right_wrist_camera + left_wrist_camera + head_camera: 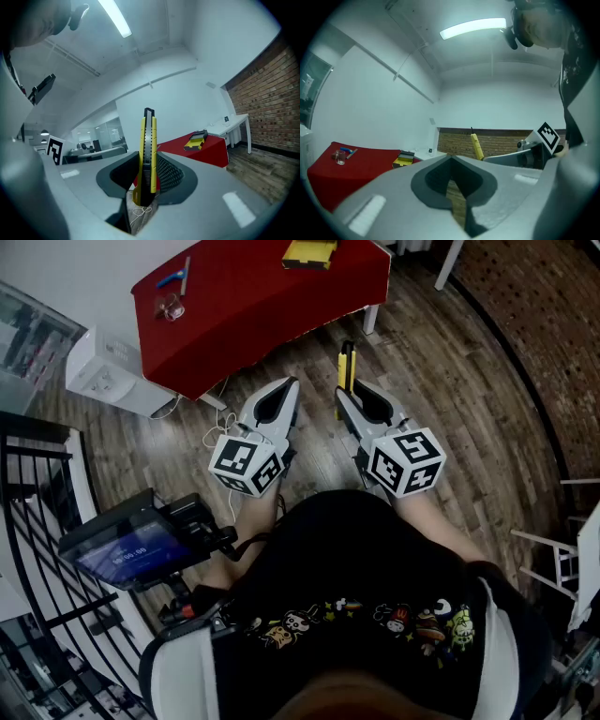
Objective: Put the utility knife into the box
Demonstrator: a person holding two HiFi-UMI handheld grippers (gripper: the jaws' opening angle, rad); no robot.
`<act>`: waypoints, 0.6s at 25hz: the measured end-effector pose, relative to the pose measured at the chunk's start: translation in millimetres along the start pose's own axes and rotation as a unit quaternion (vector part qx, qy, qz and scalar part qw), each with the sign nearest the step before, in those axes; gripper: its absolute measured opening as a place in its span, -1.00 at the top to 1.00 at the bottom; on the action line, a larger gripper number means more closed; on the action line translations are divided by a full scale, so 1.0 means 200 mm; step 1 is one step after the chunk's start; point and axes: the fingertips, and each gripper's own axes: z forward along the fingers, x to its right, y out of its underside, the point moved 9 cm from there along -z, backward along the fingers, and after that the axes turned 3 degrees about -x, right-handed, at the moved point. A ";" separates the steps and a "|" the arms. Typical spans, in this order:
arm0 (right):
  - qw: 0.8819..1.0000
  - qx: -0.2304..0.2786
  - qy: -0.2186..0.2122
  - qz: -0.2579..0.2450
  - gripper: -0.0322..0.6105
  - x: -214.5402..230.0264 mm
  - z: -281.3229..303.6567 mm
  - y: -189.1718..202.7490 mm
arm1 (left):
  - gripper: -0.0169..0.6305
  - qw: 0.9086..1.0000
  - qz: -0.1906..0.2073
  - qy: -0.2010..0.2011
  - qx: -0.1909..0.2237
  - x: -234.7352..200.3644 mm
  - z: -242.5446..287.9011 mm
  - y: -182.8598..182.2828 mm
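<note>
We clamp the yellow-and-black utility knife [147, 154] upright in our right gripper [351, 397] — our left gripper [279, 395] is closed, empty; the yellow-and-black box [309, 252] sits near the red table's [244, 306] far-right corner.

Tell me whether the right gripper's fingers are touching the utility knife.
Touching. The right gripper view shows the utility knife upright, clamped on both sides between the fingers of the right gripper.

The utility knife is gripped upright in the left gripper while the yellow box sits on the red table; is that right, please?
Not quite: the utility knife is gripped upright in the right gripper, as the right gripper view shows. The left gripper holds nothing. The yellow box does sit on the red table.
</note>
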 end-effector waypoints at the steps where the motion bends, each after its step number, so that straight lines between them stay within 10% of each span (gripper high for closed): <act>1: 1.000 -0.001 0.000 0.001 0.48 0.01 0.00 0.01 | 0.95 1.000 0.001 0.000 -0.001 0.00 0.01 0.01; 15: 0.999 -0.004 -0.010 0.035 0.47 0.52 0.01 -0.03 | 0.95 0.999 -0.023 0.012 -0.030 0.12 0.52 0.16</act>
